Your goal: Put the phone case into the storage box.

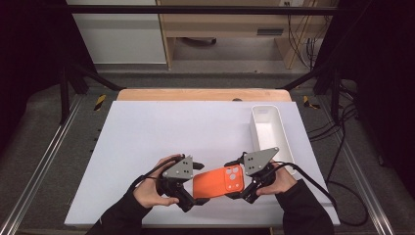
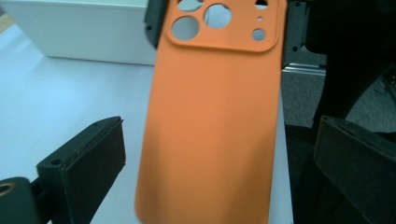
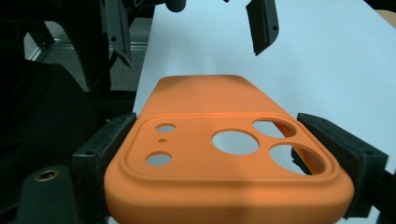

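Orange phone case sits closest to the lens in the right gripper view, camera-cutout end toward the camera: one case, one raised camera block with three large round holes and three small ones. Two grippers in play, one per hand. Right gripper is clamped across the cutout end, one black pad on each long edge, both pads pressing the case; that grip carries it. Left gripper has its jaws spread wide, the plain end of the case running between them with clear gaps on both sides, neither pad touching. Same thing from the right gripper view: the far gripper's jaws stand apart beyond the plain end of the case. High view: case hangs roughly level between left gripper and right gripper, over the near edge of the white board, slightly right of centre, cutout end to the right. Whether it touches the board I can't tell. One long white bin on the right side of the board, behind the right gripper, well apart from the case; it also shows as a white wall at the top of the left gripper view. One wooden table edge beyond the board.
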The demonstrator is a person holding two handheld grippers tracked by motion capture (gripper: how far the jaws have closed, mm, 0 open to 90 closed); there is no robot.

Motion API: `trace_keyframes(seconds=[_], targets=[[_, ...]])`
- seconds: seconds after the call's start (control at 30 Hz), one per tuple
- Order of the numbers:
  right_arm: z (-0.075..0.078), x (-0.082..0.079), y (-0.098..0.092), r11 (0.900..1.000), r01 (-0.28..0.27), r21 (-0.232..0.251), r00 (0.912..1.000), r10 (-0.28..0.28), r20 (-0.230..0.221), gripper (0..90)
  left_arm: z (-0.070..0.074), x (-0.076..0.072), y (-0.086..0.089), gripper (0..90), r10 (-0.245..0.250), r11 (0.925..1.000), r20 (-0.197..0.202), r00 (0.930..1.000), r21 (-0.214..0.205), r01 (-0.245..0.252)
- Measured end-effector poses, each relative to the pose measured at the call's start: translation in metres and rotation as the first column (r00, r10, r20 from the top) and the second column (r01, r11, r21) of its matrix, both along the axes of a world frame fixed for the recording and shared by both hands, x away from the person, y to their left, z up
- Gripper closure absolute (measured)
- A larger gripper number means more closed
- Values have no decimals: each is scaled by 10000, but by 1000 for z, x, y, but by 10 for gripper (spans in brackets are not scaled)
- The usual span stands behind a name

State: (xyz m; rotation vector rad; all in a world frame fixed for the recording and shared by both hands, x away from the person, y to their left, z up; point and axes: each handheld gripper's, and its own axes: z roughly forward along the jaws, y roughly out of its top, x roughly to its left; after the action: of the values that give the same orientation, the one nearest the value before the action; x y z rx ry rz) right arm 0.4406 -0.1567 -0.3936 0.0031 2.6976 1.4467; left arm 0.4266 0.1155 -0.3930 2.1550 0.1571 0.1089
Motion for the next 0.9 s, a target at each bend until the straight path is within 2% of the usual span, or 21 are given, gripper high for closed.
trace_keyframes(seconds=[0.2,0.27,0.4,0.77,0.9], targets=[[10,1,-8,9993,281,-258,9996,-278,91,158,-3,3,7,17,218,9997,-123,9997,79,-217],[14,1,-10,9977,350,-581,9993,-344,117,158,-5,3,8,17,236,9996,-154,9996,166,-233],[22,0,-12,9953,369,-899,9993,-359,127,157,-9,4,8,14,277,9991,-223,9994,340,-270],[36,2,-8,9847,284,-1722,9994,-244,249,156,-19,5,4,13,451,9967,-343,9984,690,-427],[40,2,-4,9797,231,-1993,9996,-190,224,156,-22,6,1,13,539,9966,-472,9974,642,-508]])
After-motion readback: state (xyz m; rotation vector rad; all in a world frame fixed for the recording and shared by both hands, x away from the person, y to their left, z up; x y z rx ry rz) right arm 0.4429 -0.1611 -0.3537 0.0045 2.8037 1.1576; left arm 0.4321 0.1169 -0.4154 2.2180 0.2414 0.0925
